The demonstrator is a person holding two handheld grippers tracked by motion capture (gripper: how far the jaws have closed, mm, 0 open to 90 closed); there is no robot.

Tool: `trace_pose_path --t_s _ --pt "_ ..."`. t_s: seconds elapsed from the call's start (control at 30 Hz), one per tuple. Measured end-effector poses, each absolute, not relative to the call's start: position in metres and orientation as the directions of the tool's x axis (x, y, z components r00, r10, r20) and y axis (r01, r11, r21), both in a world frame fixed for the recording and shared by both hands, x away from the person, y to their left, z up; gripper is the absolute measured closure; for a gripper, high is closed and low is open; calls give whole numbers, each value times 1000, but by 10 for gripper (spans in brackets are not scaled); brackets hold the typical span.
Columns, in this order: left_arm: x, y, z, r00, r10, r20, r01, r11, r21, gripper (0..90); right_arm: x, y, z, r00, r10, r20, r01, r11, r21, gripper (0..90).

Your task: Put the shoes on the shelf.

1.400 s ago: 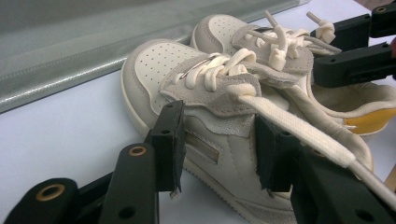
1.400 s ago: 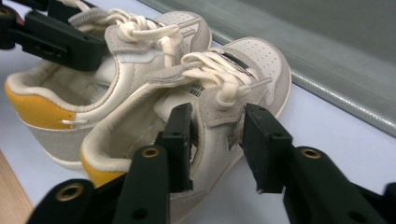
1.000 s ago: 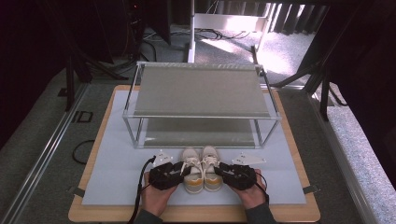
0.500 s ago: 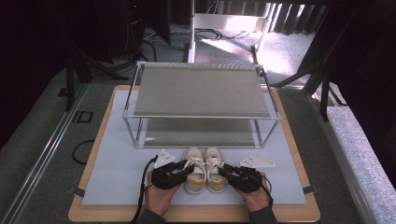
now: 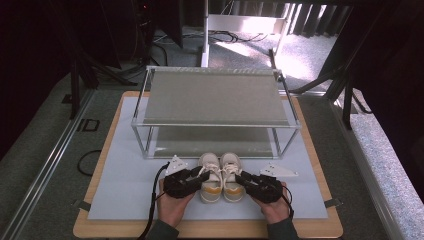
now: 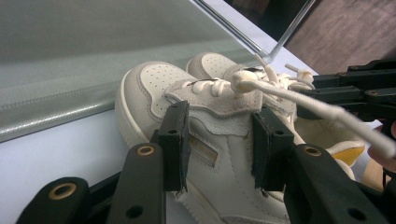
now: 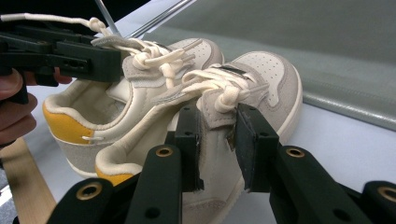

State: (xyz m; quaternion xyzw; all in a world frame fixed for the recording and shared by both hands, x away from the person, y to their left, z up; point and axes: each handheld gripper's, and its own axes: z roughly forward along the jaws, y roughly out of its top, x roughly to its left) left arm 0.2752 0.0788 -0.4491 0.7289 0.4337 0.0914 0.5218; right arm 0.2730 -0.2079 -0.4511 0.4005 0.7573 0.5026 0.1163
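A pair of cream sneakers with yellow heels stands side by side on the white mat, toes toward the rack. My left gripper comes at the left shoe from its outer side. In the left gripper view my left gripper has that shoe's laced upper between its pads. My right gripper meets the right shoe from the other side. In the right gripper view my right gripper pinches the right shoe's lace flap. A loose lace trails across.
A two-tier metal rack with grey shelves stands just beyond the shoes; its lower shelf sits near mat level. The mat lies on a wooden board. A cable trails from my left gripper.
Both grippers and the pair of shoes between them have shifted slightly to the right and toward the person. The grip on each shoe looks the same.
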Motion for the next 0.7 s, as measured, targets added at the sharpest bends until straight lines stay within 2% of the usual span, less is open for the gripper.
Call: trace_pose_path --t_s 0.7 --pt "295 73 -440 601 726 -334 524 -42 851 616 292 -210 -438 -638 741 208 467 157 870 719"
